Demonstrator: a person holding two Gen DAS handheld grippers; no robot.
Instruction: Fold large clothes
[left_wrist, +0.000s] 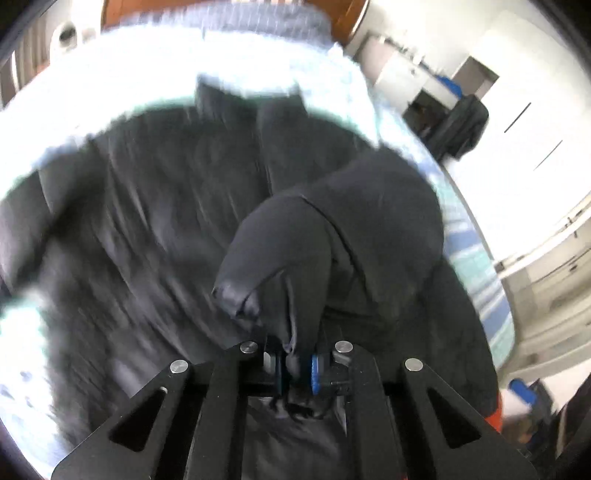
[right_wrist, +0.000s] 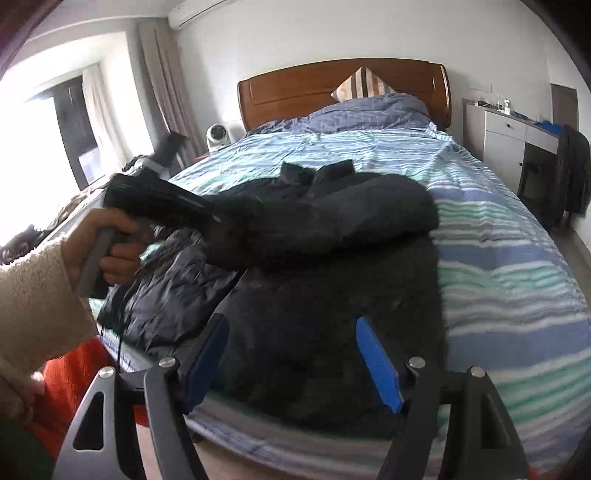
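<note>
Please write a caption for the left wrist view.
Left gripper shut on a fold of the dark jacket over the striped bed.

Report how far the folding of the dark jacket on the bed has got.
Done: the dark padded jacket lies spread on the striped blue and green bedspread, one sleeve already laid across its body. In hand: the left gripper is shut on a bunched fold of jacket fabric; the right gripper is open above the hem, holding nothing. Left: the remaining folds; the jacket is not yet compact.

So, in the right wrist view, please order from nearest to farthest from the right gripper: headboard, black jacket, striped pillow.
1. black jacket, directly ahead of the right gripper.
2. striped pillow, far end of bed.
3. headboard, just behind the pillow.
</note>
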